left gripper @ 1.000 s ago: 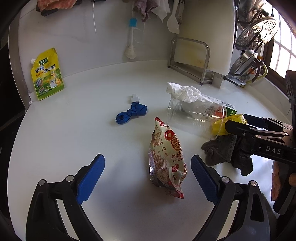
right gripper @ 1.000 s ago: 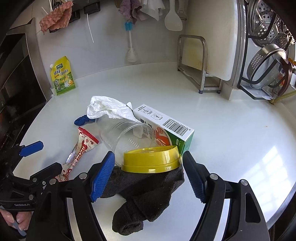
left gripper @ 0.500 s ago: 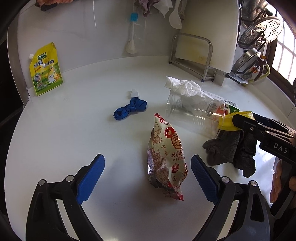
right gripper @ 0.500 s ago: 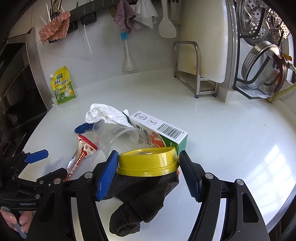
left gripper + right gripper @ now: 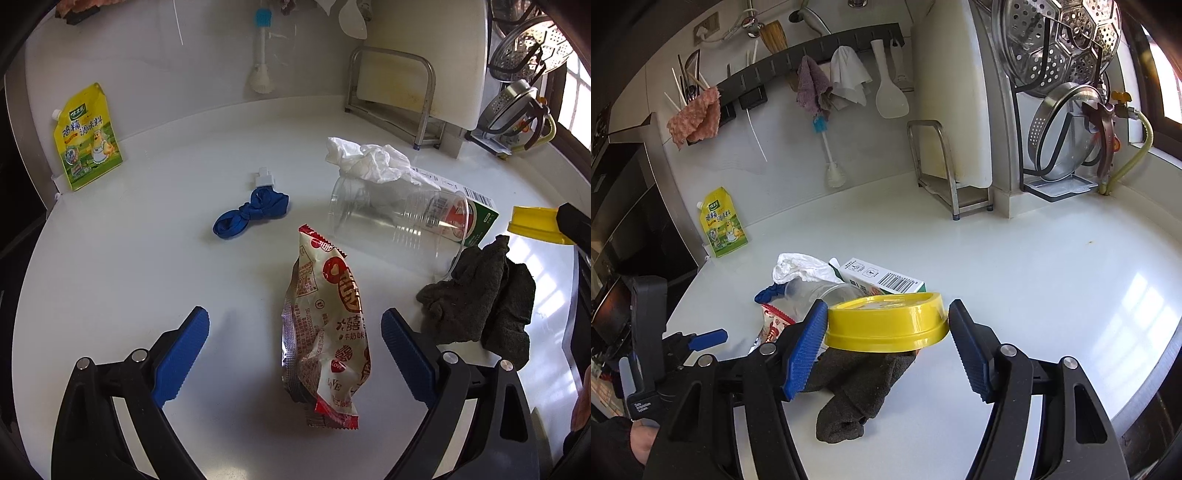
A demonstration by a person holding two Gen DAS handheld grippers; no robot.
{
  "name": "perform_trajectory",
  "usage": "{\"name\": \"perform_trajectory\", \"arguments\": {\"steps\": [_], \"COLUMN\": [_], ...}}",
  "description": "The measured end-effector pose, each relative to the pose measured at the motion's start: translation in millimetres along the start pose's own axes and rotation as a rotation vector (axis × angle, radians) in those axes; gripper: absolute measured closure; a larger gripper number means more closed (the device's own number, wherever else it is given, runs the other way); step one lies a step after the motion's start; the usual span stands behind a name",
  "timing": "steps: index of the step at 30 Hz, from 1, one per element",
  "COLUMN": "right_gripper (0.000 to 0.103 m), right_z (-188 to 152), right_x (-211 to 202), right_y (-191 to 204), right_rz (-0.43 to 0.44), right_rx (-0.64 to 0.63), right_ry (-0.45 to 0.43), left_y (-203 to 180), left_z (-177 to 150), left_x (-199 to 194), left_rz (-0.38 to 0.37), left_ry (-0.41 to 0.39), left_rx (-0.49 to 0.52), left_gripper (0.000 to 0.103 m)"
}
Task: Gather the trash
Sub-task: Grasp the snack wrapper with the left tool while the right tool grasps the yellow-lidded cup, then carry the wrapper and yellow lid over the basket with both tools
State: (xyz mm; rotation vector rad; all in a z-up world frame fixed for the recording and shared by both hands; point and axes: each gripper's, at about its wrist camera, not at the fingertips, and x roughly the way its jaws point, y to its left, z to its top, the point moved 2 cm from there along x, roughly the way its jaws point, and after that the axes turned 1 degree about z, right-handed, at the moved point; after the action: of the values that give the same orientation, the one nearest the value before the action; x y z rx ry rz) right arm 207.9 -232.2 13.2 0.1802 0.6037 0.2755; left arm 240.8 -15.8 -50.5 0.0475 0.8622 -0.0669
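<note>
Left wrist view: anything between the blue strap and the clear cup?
Only bare counter between the blue strap and the clear cup, per the left wrist view.

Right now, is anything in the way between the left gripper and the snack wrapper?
No. The snack wrapper lies on the white counter between the open jaws of the left gripper, nearer the right one. Nothing visible sits between them.

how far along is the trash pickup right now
Barely started: no bin is in view, so nothing shows as collected. In hand: the right gripper is shut on the yellow lid, held above the dark sock. The left gripper is open around the snack wrapper. Left on the counter: clear cup, crumpled tissue, carton.
</note>
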Motion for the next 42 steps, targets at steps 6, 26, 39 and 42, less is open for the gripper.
{"name": "perform_trajectory", "arguments": {"steps": [6, 26, 39, 42], "right_gripper": [0.038, 0.038, 0.038, 0.038], "right_z": [-2, -77, -178, -197], "right_x": [-12, -97, -189, -202], "right_y": [-1, 29, 68, 70], "right_rz": [0.009, -0.035, -0.137, -0.133], "right_rx": [0.010, 0.054, 0.096, 0.112], "right_ry": [-0.020, -0.045, -0.031, -0.029], "left_y": [-5, -11, -32, -35], "left_z": [-1, -60, -161, -179], "left_x": [4, -105, -183, -189], "left_rz": [-0.015, -0.076, -0.123, -0.132], "left_ry": [0.023, -0.153, -0.168, -0.156], "left_rx": [0.014, 0.067, 0.139, 0.158], "left_gripper": [0.036, 0.074, 0.074, 0.074]}}
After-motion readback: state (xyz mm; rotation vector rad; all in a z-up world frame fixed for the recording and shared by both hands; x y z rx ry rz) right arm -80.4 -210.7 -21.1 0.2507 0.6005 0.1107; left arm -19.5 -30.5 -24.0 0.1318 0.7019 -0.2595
